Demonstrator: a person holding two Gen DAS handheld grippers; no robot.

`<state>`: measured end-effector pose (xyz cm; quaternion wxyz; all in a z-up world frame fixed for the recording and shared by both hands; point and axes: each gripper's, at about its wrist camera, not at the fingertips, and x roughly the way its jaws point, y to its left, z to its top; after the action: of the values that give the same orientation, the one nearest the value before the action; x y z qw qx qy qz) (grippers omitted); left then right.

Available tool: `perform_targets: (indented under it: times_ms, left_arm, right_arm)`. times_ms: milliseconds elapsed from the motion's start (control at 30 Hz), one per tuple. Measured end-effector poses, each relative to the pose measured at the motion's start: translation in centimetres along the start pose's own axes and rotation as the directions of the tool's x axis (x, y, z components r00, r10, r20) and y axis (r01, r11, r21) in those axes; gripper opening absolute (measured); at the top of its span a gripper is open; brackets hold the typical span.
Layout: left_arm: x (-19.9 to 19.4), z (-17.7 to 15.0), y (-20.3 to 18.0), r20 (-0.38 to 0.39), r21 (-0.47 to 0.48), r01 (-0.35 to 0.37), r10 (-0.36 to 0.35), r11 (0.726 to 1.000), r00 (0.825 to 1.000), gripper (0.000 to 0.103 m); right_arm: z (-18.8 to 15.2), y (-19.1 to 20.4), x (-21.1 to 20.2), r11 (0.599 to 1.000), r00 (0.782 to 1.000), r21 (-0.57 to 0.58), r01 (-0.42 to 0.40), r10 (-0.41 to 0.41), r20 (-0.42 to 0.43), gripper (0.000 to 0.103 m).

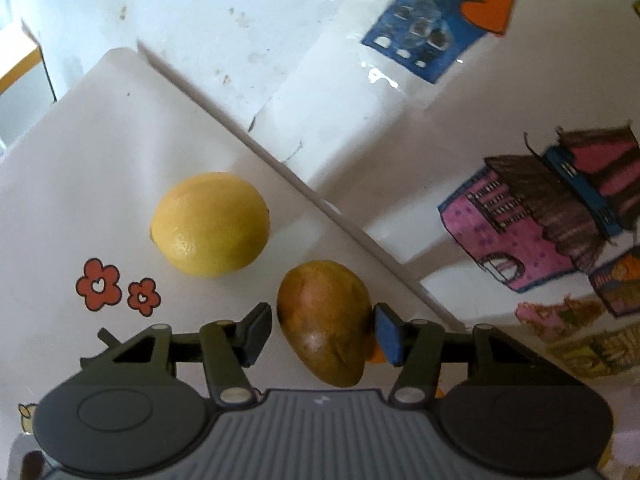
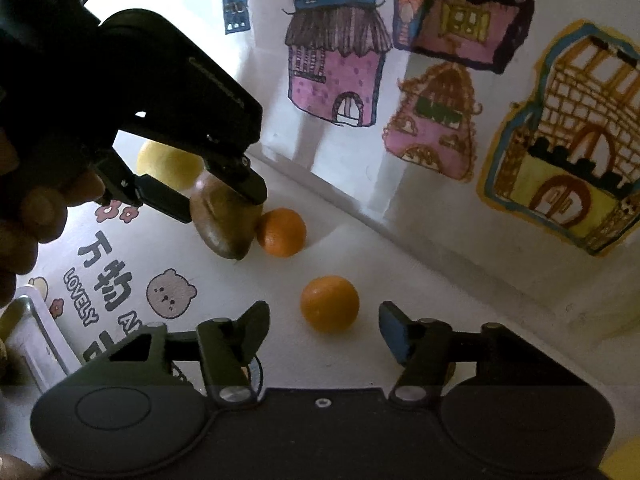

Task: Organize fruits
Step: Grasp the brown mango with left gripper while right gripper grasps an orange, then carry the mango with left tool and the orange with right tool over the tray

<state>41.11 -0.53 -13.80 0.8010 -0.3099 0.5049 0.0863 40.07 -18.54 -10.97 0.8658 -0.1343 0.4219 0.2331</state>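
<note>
A brown-green mango (image 1: 326, 320) lies on the white mat between the fingers of my left gripper (image 1: 320, 330); the jaws are open around it, the right pad close to its skin. A yellow lemon (image 1: 210, 224) lies just beyond to the left. In the right wrist view the left gripper (image 2: 218, 204) straddles the mango (image 2: 224, 224), with the lemon (image 2: 170, 164) behind and an orange (image 2: 281, 232) touching the mango's right side. My right gripper (image 2: 324, 328) is open, with a second orange (image 2: 330, 304) just ahead between its fingertips.
A white wall with painted house pictures (image 2: 336, 64) rises behind the fruit. The mat (image 2: 120, 264) carries printed lettering and a bear face. A clear tray edge (image 2: 28, 328) shows at the left. A raised white step (image 1: 280, 160) runs diagonally beside the mango.
</note>
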Motion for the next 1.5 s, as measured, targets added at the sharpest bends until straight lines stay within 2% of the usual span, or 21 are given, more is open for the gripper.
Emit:
perform_targets:
  times_ms: [267, 700, 867, 1100, 1500]
  left_arm:
    - [1.2, 0.3, 0.5, -0.027, -0.052, 0.024, -0.026, 0.998, 0.999, 0.058]
    - [0.3, -0.2, 2.1, -0.028, -0.071, 0.051, -0.053, 0.996, 0.998, 0.056]
    - [0.1, -0.5, 3.3, -0.029, -0.076, 0.052, -0.054, 0.996, 0.998, 0.056]
    - [-1.3, -1.2, 4.7, -0.042, -0.062, 0.057, -0.06, 0.996, 0.997, 0.056]
    - [-5.6, -2.9, 7.4, -0.063, -0.026, 0.102, -0.103, 0.994, 0.993, 0.056]
  right_arm:
    - [0.3, -0.4, 0.6, 1.0, 1.0, 0.027, -0.014, 0.015, -0.016, 0.051]
    - [0.1, -0.5, 1.7, 0.999, 0.999, 0.037, -0.031, 0.032, -0.025, 0.046]
    - [0.4, -0.4, 2.1, 0.999, 1.0, 0.04, -0.025, 0.026, -0.017, 0.035]
    - [0.3, 0.3, 1.9, 0.998, 0.999, 0.036, -0.045, 0.046, -0.015, 0.035]
    - [-1.9, 2.5, -1.8, 0.997, 0.998, 0.049, -0.053, 0.054, -0.024, 0.035]
